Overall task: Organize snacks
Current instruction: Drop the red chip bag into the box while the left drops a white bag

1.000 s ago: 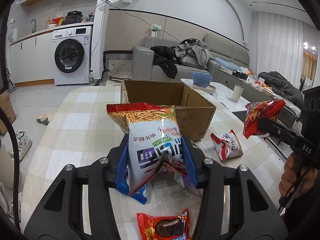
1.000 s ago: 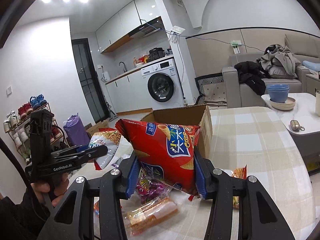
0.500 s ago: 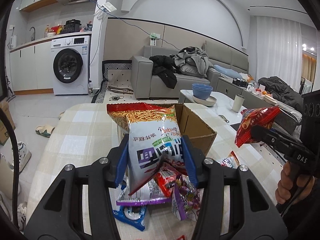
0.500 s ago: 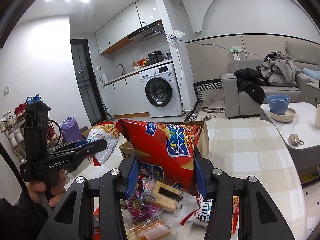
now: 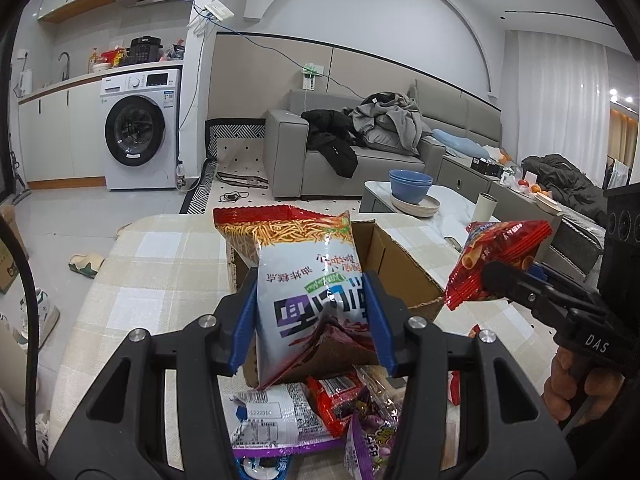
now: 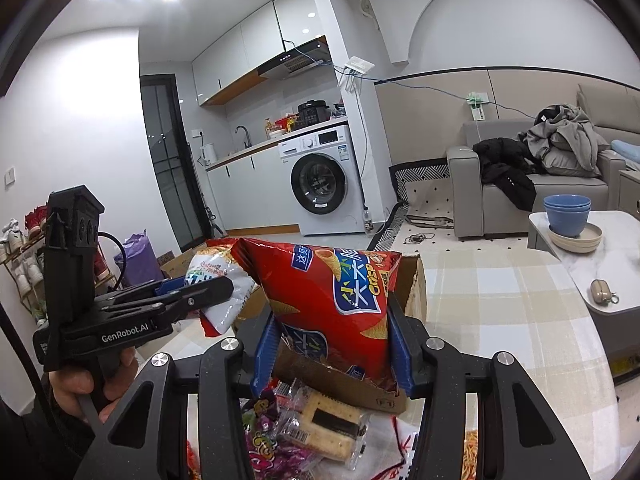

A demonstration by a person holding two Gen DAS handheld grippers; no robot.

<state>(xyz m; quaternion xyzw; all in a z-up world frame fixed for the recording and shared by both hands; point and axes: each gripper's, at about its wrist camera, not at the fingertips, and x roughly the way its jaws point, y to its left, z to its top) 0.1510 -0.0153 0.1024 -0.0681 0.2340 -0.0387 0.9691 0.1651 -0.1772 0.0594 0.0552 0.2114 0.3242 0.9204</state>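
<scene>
Left gripper (image 5: 310,320) clamped on the white snack bag (image 5: 304,284), blue pads squeezing both sides, bag upright over the cardboard box (image 5: 404,272). Right gripper (image 6: 332,340) pinching the red crisp bag (image 6: 332,300) likewise, above the box's near wall. Loose snack packets (image 6: 316,428) heaped on the table (image 6: 500,292) below.

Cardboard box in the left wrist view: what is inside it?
Nothing can be confirmed. The white snack bag clamped in the left gripper covers most of the cardboard box; only bare inner wall shows on its right side, the floor hidden.
</scene>
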